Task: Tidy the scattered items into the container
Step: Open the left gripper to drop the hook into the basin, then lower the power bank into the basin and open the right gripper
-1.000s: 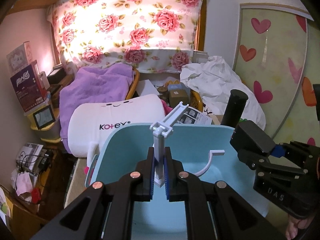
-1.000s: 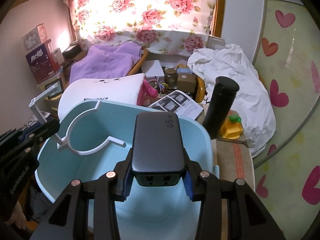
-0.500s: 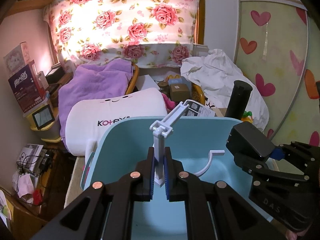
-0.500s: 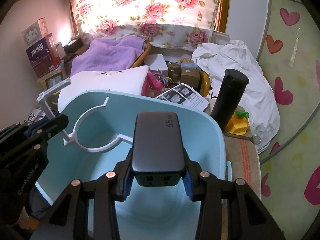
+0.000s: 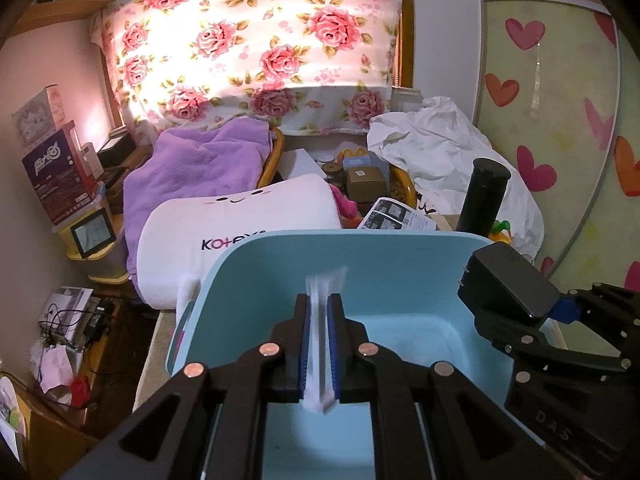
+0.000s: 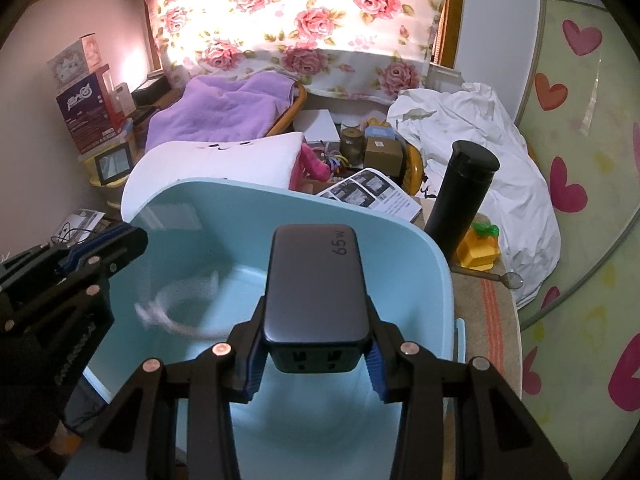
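Note:
A light blue tub [image 5: 400, 264] [image 6: 436, 264] sits below both grippers. My left gripper [image 5: 318, 320] hangs over the tub, its jaws slightly apart. A white plastic holder [image 5: 320, 344] slides down between them, blurred. In the right wrist view the white holder [image 6: 176, 308] is a blur inside the tub below the left gripper [image 6: 100, 248]. My right gripper [image 6: 316, 356] is shut on a dark grey 65 W charger [image 6: 316, 284] above the tub. The charger [image 5: 512, 284] also shows at the right of the left wrist view.
A black flask [image 6: 460, 196], a yellow toy [image 6: 480, 248] and a spoon [image 6: 508, 278] stand right of the tub. A leaflet [image 6: 372, 192], a white Kotex pillow [image 5: 240, 232], a purple blanket [image 5: 192, 168] and white cloth [image 6: 480, 140] lie behind it.
The left jaws have parted and the white holder has dropped from upright in the grip into the tub, blurred in motion. The right gripper still holds the charger over the tub.

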### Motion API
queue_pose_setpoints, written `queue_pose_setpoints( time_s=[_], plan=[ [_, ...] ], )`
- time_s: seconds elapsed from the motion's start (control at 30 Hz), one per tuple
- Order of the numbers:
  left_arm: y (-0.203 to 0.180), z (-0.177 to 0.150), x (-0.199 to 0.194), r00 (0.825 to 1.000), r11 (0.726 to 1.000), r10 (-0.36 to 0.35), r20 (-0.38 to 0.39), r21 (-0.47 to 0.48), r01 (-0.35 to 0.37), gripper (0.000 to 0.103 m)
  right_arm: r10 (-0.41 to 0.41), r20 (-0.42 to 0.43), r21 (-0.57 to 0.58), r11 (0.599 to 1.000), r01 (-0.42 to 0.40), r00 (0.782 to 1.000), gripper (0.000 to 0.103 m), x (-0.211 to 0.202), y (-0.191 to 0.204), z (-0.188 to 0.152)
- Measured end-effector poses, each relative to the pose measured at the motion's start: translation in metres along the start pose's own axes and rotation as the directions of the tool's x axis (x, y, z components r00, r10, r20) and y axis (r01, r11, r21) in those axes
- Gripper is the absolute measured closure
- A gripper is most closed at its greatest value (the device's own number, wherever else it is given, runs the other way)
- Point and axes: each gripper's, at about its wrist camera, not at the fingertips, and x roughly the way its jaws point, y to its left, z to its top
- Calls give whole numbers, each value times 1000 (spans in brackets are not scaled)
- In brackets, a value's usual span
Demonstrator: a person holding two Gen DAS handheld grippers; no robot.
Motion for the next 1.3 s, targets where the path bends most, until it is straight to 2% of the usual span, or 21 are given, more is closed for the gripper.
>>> queue_pose_setpoints(
  time_s=[0.07, 0.13, 0.17, 0.2, 0.23, 0.27, 0.47, 0.93, 1.3],
  plan=[
    [-1, 0, -1, 1000, 1000, 4, 2, 6, -4, 93, 1, 1, -1, 1000, -1, 1000, 58, -1, 1, 0],
    [-1, -1, -2, 1000, 1000, 10, 7, 12, -10, 87, 2, 1, -2, 1000, -2, 1000, 58, -2, 2, 0],
    [-2, -1, -3, 1000, 1000, 11, 9, 13, -11, 78, 3, 2, -3, 1000, -3, 1000, 58, -3, 2, 0],
    [-2, -1, -3, 1000, 1000, 13, 9, 15, -13, 59, 3, 2, -3, 1000, -3, 1000, 58, -3, 3, -1],
    [-2, -1, -3, 1000, 1000, 14, 7, 15, -14, 48, 4, 2, -3, 1000, -4, 1000, 58, -3, 3, -1],
    [-1, -2, -4, 1000, 1000, 11, 7, 12, -11, 45, 4, 1, -3, 1000, -4, 1000, 58, -3, 4, -1],
    [2, -1, -6, 1000, 1000, 15, 20, 4, -15, 45, 10, 3, -4, 1000, -10, 1000, 58, -3, 5, 1],
    [8, -8, 4, 999, 999, 38, -9, 2, -38, 45, 22, -10, -14, 1000, -22, 1000, 58, 9, 11, 4],
    [15, -18, 4, 998, 998, 57, -21, 3, -57, 45, 13, -64, -23, 1000, -14, 998, 58, 49, 17, -9]
  ],
)
